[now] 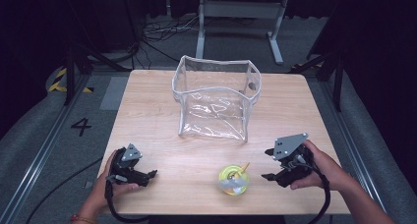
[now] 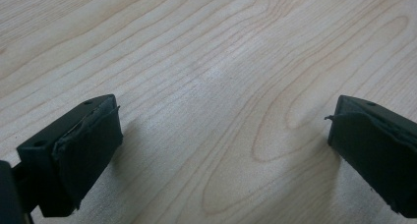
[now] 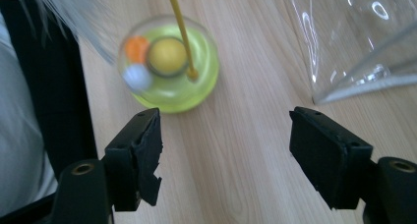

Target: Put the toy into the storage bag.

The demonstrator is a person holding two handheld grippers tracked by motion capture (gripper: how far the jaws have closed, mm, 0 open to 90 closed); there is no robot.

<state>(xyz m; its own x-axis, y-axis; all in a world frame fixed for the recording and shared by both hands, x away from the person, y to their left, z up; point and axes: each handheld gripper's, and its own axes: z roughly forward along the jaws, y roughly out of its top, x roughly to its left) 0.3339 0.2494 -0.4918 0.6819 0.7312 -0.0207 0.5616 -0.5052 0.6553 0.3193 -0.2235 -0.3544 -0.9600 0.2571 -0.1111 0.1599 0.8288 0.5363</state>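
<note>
R gripper point(image 1: 268, 163) open, empty, near toy point(image 1: 234, 180)

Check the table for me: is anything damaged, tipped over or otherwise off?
One thing: the pad on the right gripper looks torn, with a ragged flap hanging off its edge. The yellow-green toy stands on the table, and the clear bag stands open, its rim wavy. Nothing spilled.

Open tabletop point(image 1: 162, 150) along near edge, left of toy point(image 1: 234, 180); clear bag point(image 1: 216, 98) blocks centre toward far edge.
</note>
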